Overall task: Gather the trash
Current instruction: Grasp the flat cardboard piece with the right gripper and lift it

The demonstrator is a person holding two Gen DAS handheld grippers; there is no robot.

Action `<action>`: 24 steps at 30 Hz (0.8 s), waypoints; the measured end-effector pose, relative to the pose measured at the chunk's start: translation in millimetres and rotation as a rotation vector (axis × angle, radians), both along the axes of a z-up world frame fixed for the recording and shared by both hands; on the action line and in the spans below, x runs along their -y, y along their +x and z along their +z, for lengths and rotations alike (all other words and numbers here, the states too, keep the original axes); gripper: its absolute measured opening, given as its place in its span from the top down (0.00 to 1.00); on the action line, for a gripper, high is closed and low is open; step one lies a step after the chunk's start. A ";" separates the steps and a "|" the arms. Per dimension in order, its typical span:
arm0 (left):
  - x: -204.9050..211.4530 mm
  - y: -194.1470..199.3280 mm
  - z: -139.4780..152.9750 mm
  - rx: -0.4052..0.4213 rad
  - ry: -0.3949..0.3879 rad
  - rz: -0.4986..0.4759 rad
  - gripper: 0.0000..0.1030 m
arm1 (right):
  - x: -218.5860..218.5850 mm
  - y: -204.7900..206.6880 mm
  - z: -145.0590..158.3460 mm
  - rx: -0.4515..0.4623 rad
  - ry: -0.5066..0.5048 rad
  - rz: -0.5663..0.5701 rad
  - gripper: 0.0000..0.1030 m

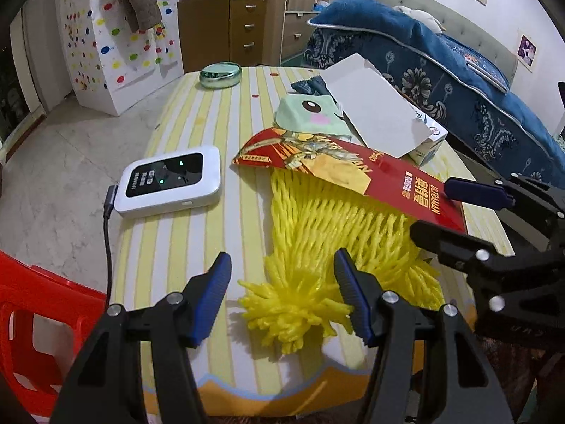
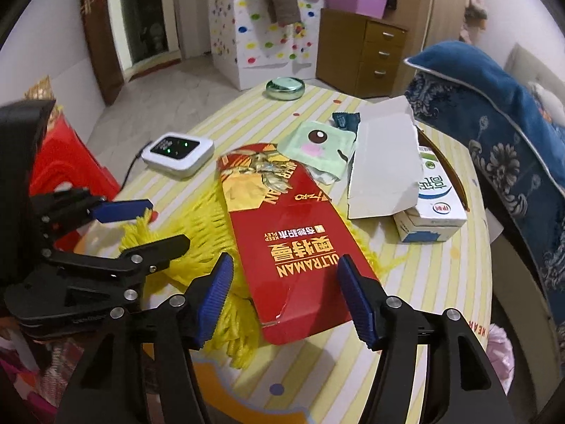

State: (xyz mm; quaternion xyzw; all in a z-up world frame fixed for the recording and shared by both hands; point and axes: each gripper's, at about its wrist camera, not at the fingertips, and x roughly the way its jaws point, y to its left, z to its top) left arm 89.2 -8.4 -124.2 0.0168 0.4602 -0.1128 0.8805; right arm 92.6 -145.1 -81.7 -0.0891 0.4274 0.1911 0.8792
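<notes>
A yellow foam net (image 1: 328,236) lies on the striped table (image 1: 197,120), partly under a flat red Ultraman package (image 1: 356,166). My left gripper (image 1: 282,296) is open, its fingers on either side of the net's frayed end. My right gripper (image 2: 286,296) is open, straddling the near end of the red package (image 2: 286,243); the net (image 2: 176,226) spreads to its left. Behind them lie a green cartoon wrapper (image 1: 307,113), a dark blue wrapper (image 1: 310,86), a torn white cardboard flap (image 1: 374,113) and a milk carton (image 2: 430,205).
A white pocket router (image 1: 169,180) with a cable sits at the table's left. A green round tin (image 1: 220,75) stands at the far edge. A red plastic stool (image 1: 39,321) is at the left, a blue quilted bed (image 1: 466,81) at the right.
</notes>
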 end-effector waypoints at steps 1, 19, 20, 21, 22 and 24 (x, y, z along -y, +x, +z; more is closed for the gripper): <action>0.1 0.0 -0.7 -0.003 -0.001 -0.001 0.43 | -0.8 0.2 -1.3 0.001 -0.008 0.003 0.40; 3.1 -0.9 -6.0 -0.027 0.017 -0.002 0.43 | 10.3 -20.3 28.5 0.089 0.026 -0.042 0.96; 2.7 -1.5 -5.4 -0.024 0.014 -0.002 0.43 | 14.1 -22.6 32.8 0.104 0.033 -0.055 0.98; 2.3 -2.0 -4.3 -0.019 0.011 -0.001 0.43 | 18.8 -24.3 37.9 0.114 0.051 -0.068 0.98; 1.0 -3.5 -2.0 -0.008 0.006 0.002 0.43 | 25.3 -27.0 44.6 0.125 0.077 -0.085 0.99; -2.2 -8.8 5.8 0.027 -0.013 0.005 0.43 | 38.4 -29.7 56.5 0.148 0.113 -0.125 1.00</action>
